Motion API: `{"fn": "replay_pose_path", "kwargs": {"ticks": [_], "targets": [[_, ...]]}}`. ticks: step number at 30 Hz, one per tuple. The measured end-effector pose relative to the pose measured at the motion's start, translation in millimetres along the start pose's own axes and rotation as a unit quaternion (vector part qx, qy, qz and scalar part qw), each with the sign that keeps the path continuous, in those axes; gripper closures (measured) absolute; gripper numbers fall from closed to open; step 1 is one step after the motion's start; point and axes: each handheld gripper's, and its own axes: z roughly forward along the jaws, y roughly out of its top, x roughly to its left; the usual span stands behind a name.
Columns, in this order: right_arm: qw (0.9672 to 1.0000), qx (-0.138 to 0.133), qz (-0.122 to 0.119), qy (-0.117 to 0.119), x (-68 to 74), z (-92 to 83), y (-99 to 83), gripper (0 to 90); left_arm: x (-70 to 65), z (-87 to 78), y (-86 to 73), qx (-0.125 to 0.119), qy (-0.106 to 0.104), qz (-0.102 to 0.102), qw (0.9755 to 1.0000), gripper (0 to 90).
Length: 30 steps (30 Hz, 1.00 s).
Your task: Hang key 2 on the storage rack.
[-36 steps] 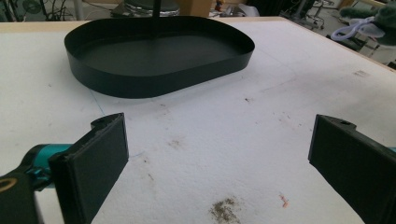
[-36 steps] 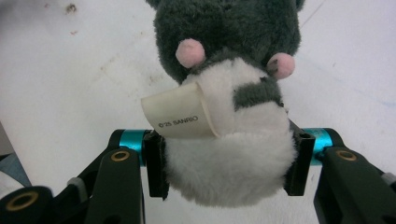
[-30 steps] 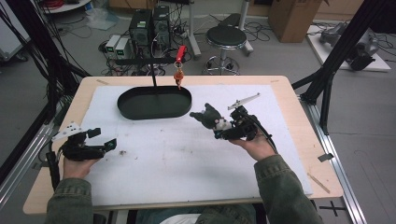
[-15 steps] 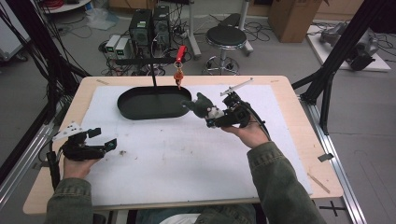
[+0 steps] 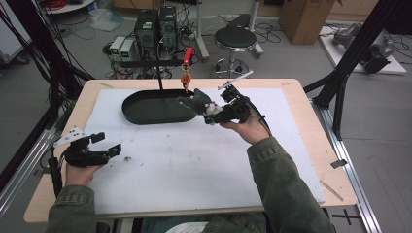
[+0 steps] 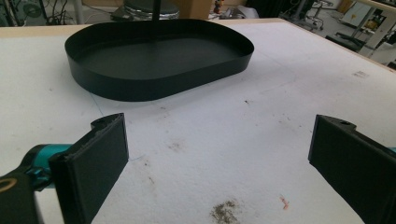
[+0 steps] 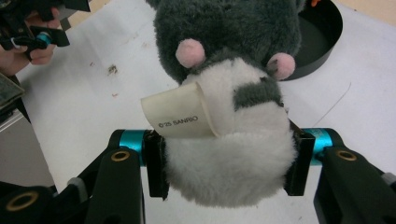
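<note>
Gripping a grey-and-white plush toy [image 7: 229, 121], right hand-held gripper [image 5: 214, 115] hangs beside black oval tray [image 5: 145, 114]; left hand-held gripper [image 5: 111, 144] released, on bench [image 5: 301, 92].

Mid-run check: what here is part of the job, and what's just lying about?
Job, as far as it looks:
- plush toy, clamped in the right gripper
- black tray, empty, beside the toy
- left gripper, open, idle

Lying about:
- stool
- cardboard box
- floor electronics
</note>
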Motion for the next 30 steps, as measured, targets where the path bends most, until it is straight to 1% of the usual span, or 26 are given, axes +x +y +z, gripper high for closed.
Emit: {"fn": "replay_pose_path", "kwargs": {"ticks": [7,8,13,14,17,19,23,24,26,27,29,30], "targets": [[1.0000,0.001,0.004,-0.001,-2.4,2.3,9.9,47.8,0.3,-0.1,0.1,0.000,0.000,0.000,1.0000,5.4],[1.0000,0.003,0.004,-0.003,-3.1,2.6,15.2,47.8,0.1,-0.1,0.1,0.000,0.000,0.000,1.0000,5.4],[1.0000,-0.003,0.004,-0.004,-4.2,2.8,24.1,47.8,0.4,-0.3,0.1,-0.001,0.001,-0.001,1.0000,5.4],[1.0000,-0.004,0.004,-0.003,-4.5,2.5,29.4,47.8,0.5,-0.4,0.2,-0.001,0.001,-0.001,1.0000,5.4],[0.9999,-0.006,0.009,0.000,-4.9,3.2,35.4,47.9,0.0,-0.4,0.1,-0.001,0.001,-0.001,1.0000,5.4],[0.9999,-0.006,0.012,-0.001,-5.3,4.6,39.8,47.9,-0.1,-0.6,0.2,-0.001,0.001,-0.001,1.0000,5.4],[1.0000,0.000,0.007,-0.005,-5.6,5.7,46.8,47.9,0.5,-1.2,0.3,-0.001,0.002,-0.002,1.0000,5.4],[0.9999,-0.004,0.009,-0.002,-5.6,5.3,52.3,47.9,0.4,-1.2,0.2,-0.001,0.002,-0.002,1.0000,5.4],[0.9999,-0.005,0.011,0.000,-5.4,5.3,53.9,47.9,0.6,-1.2,0.3,-0.001,0.002,-0.002,1.0000,5.4],[0.9999,-0.004,0.013,-0.003,-5.8,6.2,57.9,47.9,0.6,-1.1,0.3,-0.001,0.003,-0.001,1.0000,5.4],[0.9999,-0.003,0.016,-0.002,-6.3,7.6,59.6,47.9,0.6,-1.1,0.3,-0.001,0.002,-0.001,1.0000,5.4],[0.9999,0.001,0.015,-0.007,-6.9,11.7,64.6,48.0,0.2,-0.9,0.3,-0.002,0.002,-0.001,1.0000,5.4]]}}
